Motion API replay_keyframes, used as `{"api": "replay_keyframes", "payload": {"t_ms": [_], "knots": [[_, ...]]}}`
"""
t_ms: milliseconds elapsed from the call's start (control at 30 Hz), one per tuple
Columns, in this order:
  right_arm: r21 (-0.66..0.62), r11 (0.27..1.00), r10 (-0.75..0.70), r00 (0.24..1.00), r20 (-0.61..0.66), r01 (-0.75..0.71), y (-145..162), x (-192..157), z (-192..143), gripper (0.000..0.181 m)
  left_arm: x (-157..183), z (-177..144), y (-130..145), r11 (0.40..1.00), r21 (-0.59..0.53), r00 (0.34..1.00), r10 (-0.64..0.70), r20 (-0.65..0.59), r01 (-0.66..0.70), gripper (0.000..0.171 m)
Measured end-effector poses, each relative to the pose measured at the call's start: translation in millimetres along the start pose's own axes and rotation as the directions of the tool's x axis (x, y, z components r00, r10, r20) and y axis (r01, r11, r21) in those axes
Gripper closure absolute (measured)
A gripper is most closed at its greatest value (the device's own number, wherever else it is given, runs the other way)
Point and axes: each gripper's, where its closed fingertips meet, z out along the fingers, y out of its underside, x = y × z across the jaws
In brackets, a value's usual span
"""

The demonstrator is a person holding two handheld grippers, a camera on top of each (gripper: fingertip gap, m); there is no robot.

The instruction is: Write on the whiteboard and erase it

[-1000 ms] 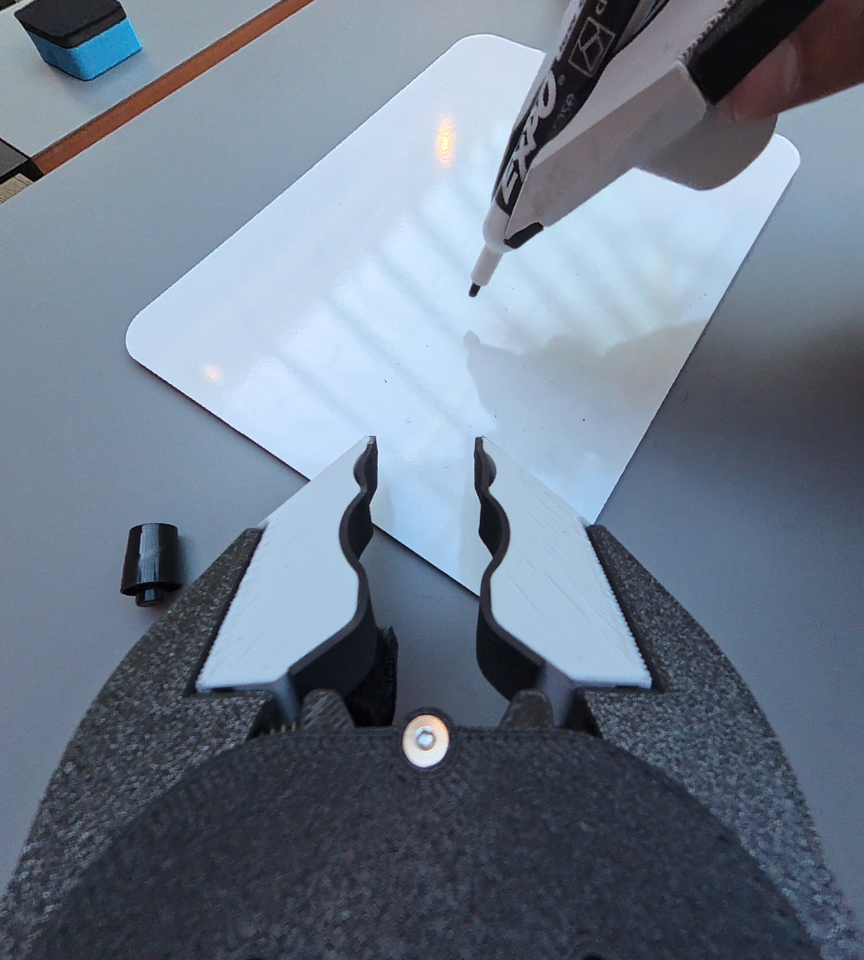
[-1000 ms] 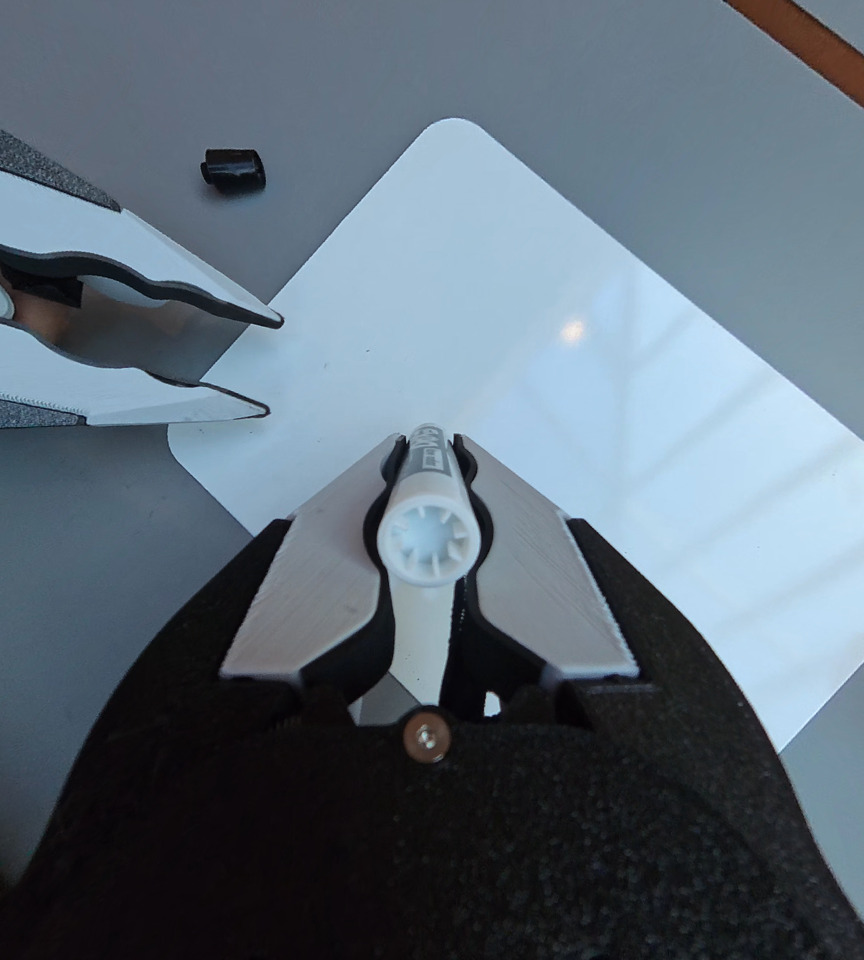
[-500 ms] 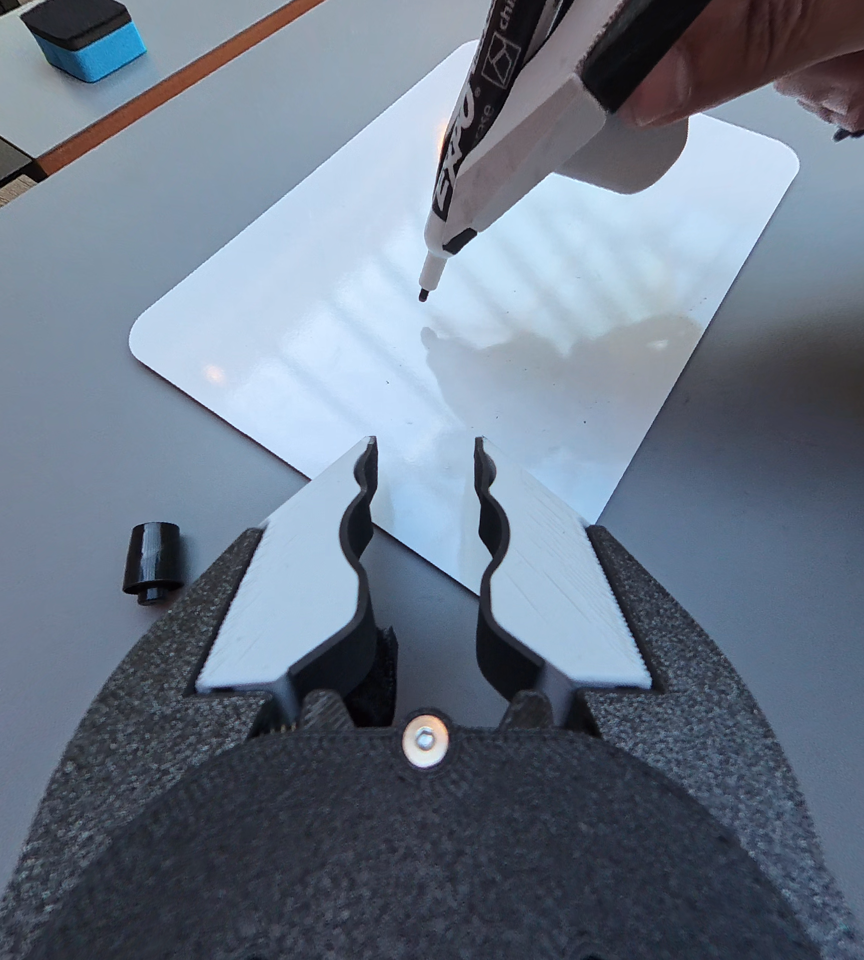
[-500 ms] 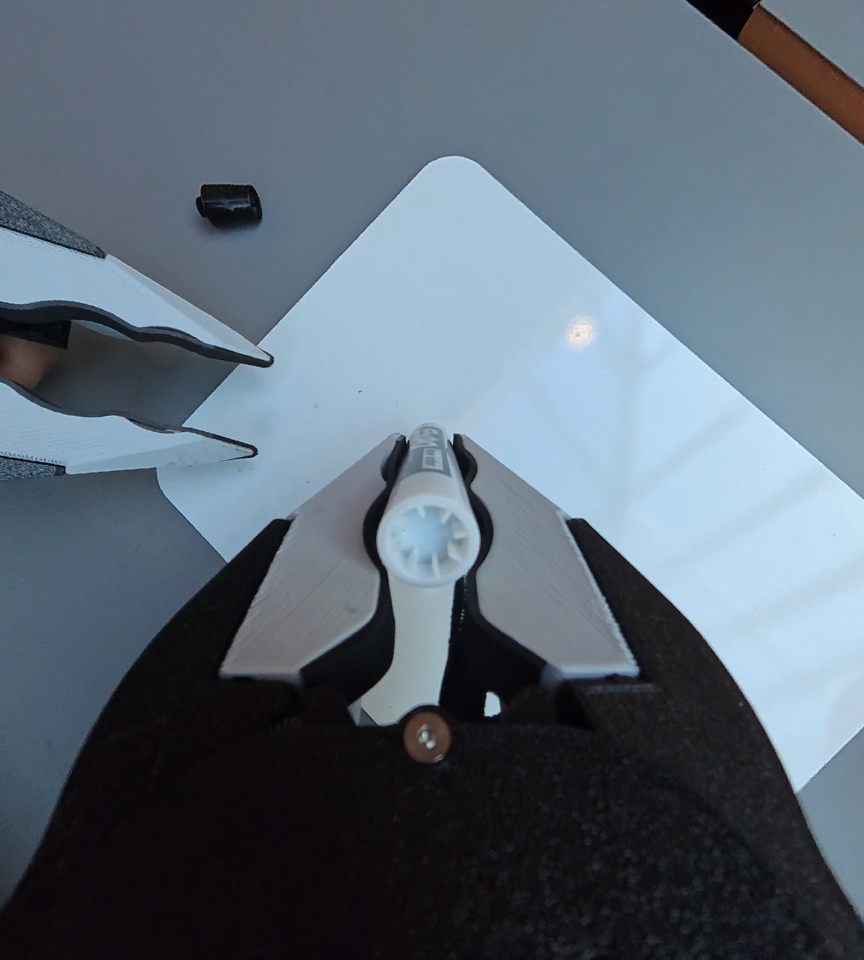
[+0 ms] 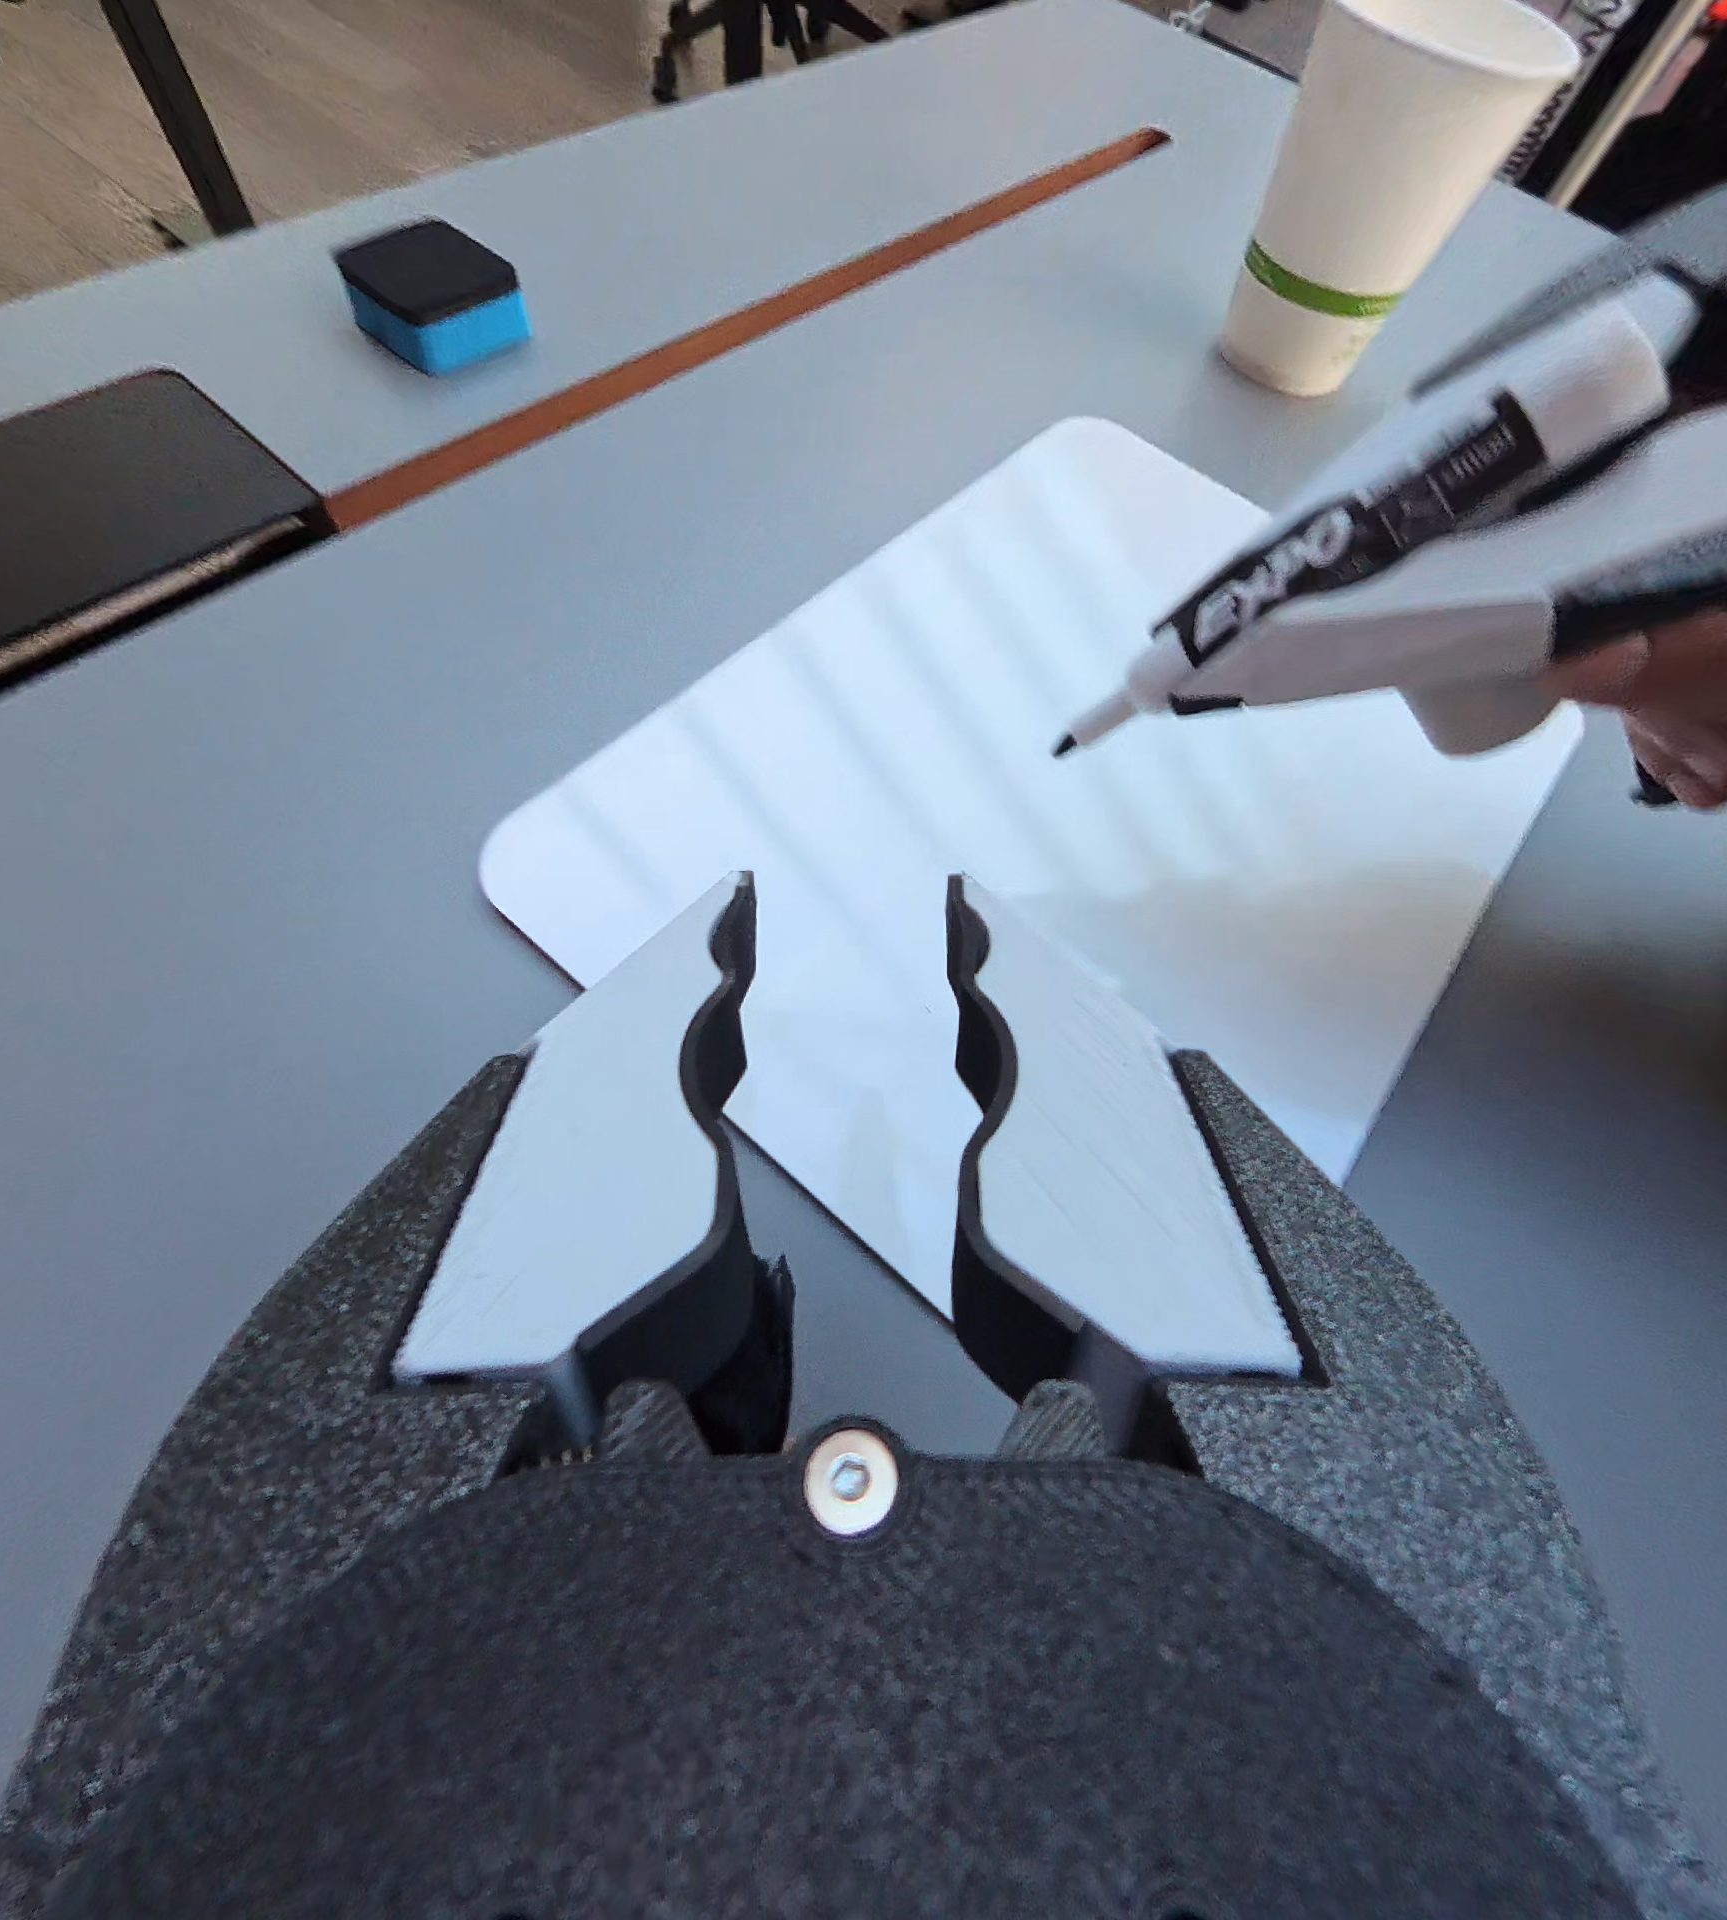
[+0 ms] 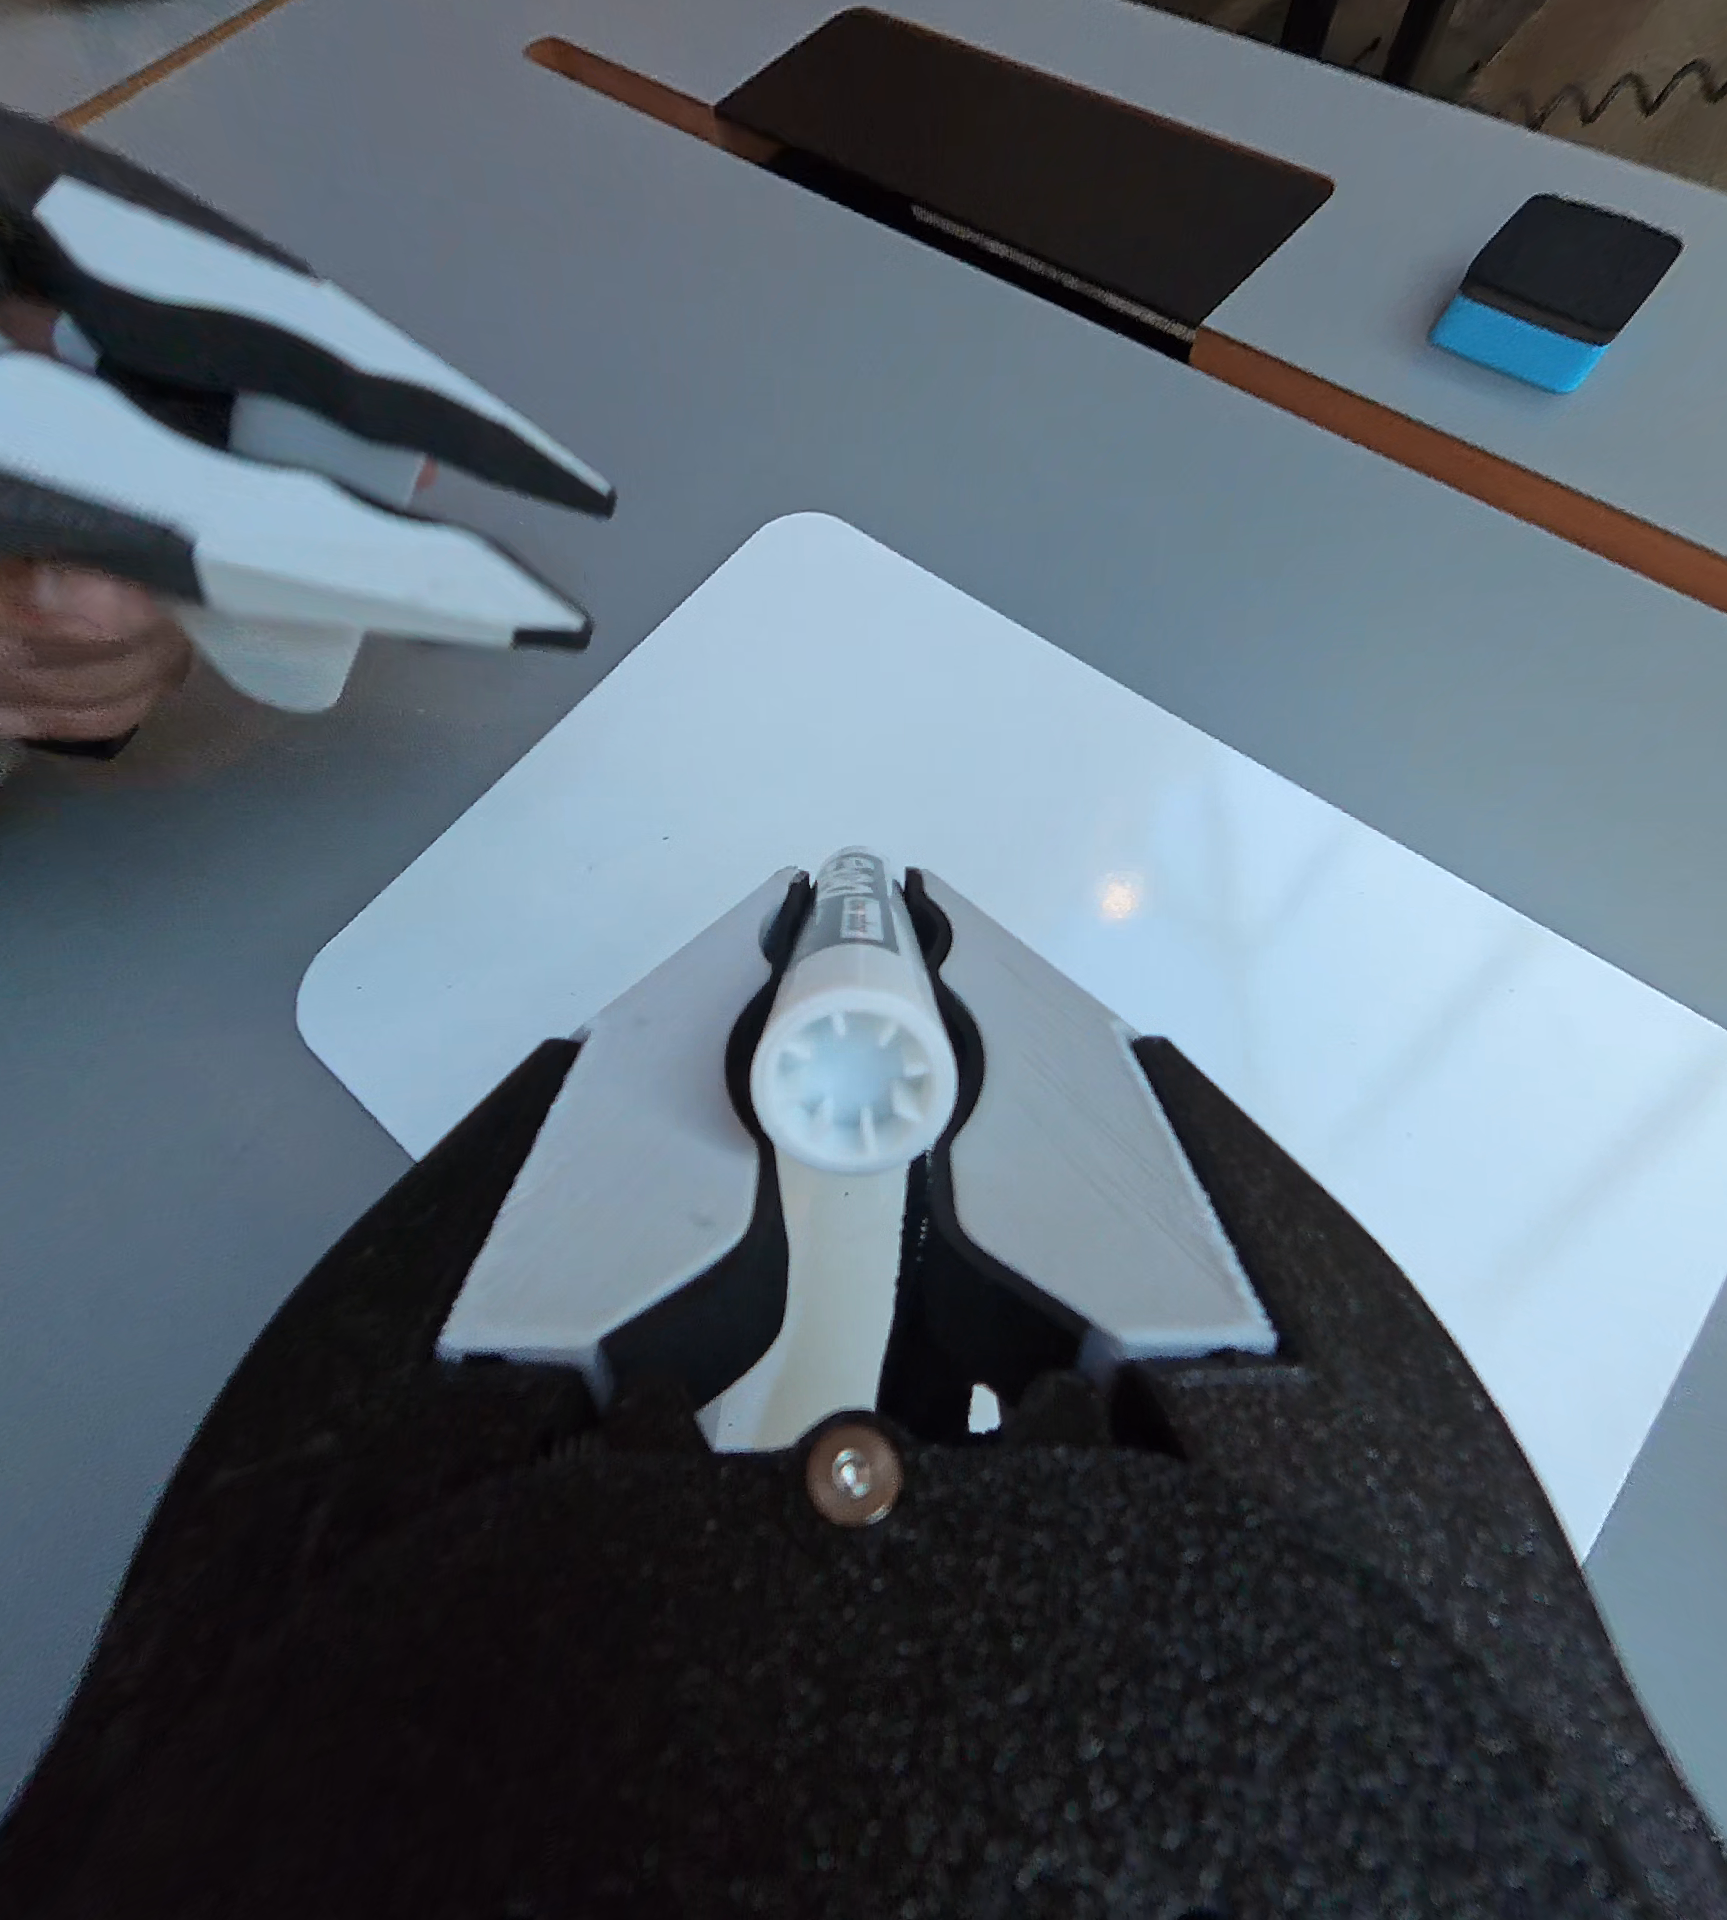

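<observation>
- The right gripper (image 6: 857, 883) has its fingers closed firmly around a white marker (image 6: 854, 1049), uncapped, the body seated in the notches between them. The dark tip hangs above the white board (image 5: 994, 748) and does not touch it (a small gap shows in the left wrist view).
- The left gripper (image 5: 851, 883) holds nothing; its fingers stand partly apart, over the near corner of the white board, at 6 o'clock of it.
- The white board lies flat on the grey tabletop (image 5: 215, 935), at the centre of both views.
- Handling, as a judgement: the marker looks light, stiff and smooth, so it may slip or turn if gripped loosely; mid-body, where it is held, seems the good place. The white board is thin, rigid and glossy; it would likely slide on the tabletop when pushed, and only its edge offers a hold.
- The left wrist view alone shows the marker tip, the label side of the body, a white paper cup (image 5: 1378, 187) at 1 o'clock beyond the board, and the hand (image 5: 1711, 717) under the right gripper.
- The right wrist view alone shows the ribbed rear end of the marker, and the left gripper from outside, at 10 o'clock.
- Both views show a blue and black eraser (image 6: 1555, 296) and a flat black panel (image 6: 1025, 156) on the far tabletop, behind a brown strip (image 5: 734, 322).
</observation>
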Motion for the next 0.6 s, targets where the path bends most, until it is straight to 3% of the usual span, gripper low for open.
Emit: {"api": "replay_keyframes", "payload": {"t_ms": [133, 233, 367, 600], "knots": [[0.076, 0.997, -0.016, 1.0, -0.004, 0.017, -4, -1, -3, 0.163, -42, 36, -58, 0.998, 0.05, 0.994, 0.033, 0.102, -0.038, 0.134], [0.079, 0.997, -0.022, 1.0, 0.007, 0.021, -4, -1, -4, 0.163, -53, 67, -80, 0.998, 0.064, 0.992, 0.0, 0.128, -0.008, 0.134], [0.078, 0.997, -0.007, 1.0, 0.027, 0.005, -2, -2, -3, 0.163, -65, 80, -78, 0.999, 0.045, 0.978, 0.002, 0.208, -0.011, 0.135], [0.062, 0.998, -0.002, 0.998, 0.067, -0.002, 2, -12, 5, 0.163, -61, 74, -70, 0.999, 0.038, 0.978, -0.005, 0.208, -0.003, 0.135]]}}
